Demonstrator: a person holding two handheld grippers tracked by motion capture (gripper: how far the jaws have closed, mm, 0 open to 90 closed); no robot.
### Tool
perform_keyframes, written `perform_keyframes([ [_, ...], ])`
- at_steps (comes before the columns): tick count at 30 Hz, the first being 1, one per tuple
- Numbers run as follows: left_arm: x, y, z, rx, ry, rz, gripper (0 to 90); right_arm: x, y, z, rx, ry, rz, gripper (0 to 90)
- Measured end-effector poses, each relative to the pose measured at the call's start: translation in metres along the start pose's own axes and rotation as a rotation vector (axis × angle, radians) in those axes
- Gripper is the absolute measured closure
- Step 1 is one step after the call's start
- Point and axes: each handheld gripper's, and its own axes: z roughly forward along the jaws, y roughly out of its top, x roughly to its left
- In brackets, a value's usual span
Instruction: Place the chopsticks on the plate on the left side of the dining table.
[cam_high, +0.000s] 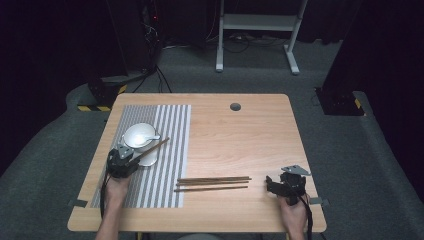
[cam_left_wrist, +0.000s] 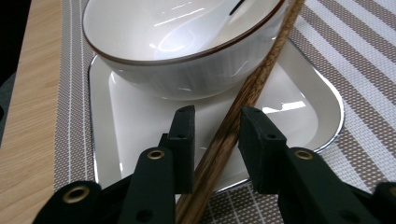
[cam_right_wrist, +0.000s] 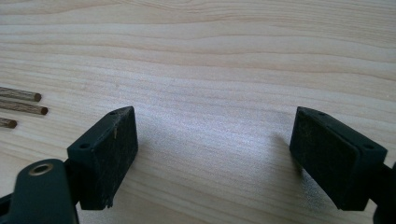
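My left gripper has a chopstick between loosened jaws, leaning on the bowl over the plate. My right gripper sits wide open on the desk near three more chopsticks.

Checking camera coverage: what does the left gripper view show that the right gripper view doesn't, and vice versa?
Left gripper view: a white bowl on a plate on the striped mat. One chopstick crosses the plate beside the bowl and runs between the left gripper jaws.
Right gripper view: the right gripper, jaws wide apart with nothing between them, and three chopstick ends at the left.
Both: the light wooden table.
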Motion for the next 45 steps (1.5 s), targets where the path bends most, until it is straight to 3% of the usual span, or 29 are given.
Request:
perform_keyframes([
  [22,0.012,-0.006,-0.001,-0.011,0.017,-0.081,55.6,0.0,0.0,0.0,-0.001,0.0,-0.001,15.1],
  [45,0.02,-0.009,-0.004,-0.011,0.044,-0.113,51.5,0.0,0.0,0.0,0.0,0.0,-0.001,15.1],
])
